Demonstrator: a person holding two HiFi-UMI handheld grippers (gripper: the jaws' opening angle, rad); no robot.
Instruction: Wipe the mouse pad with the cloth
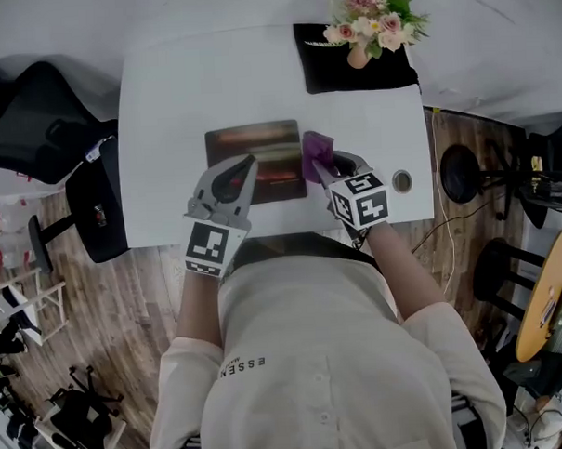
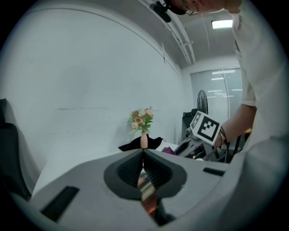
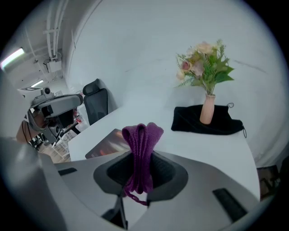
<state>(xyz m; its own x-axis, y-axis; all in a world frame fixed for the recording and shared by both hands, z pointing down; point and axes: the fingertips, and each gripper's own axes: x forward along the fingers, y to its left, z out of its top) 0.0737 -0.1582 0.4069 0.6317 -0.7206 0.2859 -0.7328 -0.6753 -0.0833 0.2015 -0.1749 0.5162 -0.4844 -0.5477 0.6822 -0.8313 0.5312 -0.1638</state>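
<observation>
My right gripper point(image 3: 141, 168) pinches the folded purple cloth point(image 3: 141, 142) at the 3 o'clock edge of the mouse pad point(image 1: 266, 143), which lies on the white table point(image 1: 165, 131). My left gripper point(image 2: 143, 154), jaws pressed together on nothing, sits over the pad's 7 o'clock corner. I judge the wipe is just starting: next, press the cloth down and stroke toward 9 o'clock.

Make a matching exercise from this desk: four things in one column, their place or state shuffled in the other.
Things:
1. cloth
2. mouse pad
3. vase
4. left gripper

Place or state:
A. stands on a black mat
B. shut, nothing between its jaws
C. lies flat on the table
D. purple, clamped in the right gripper

Pairs: 1-D, 2-C, 3-A, 4-B
</observation>
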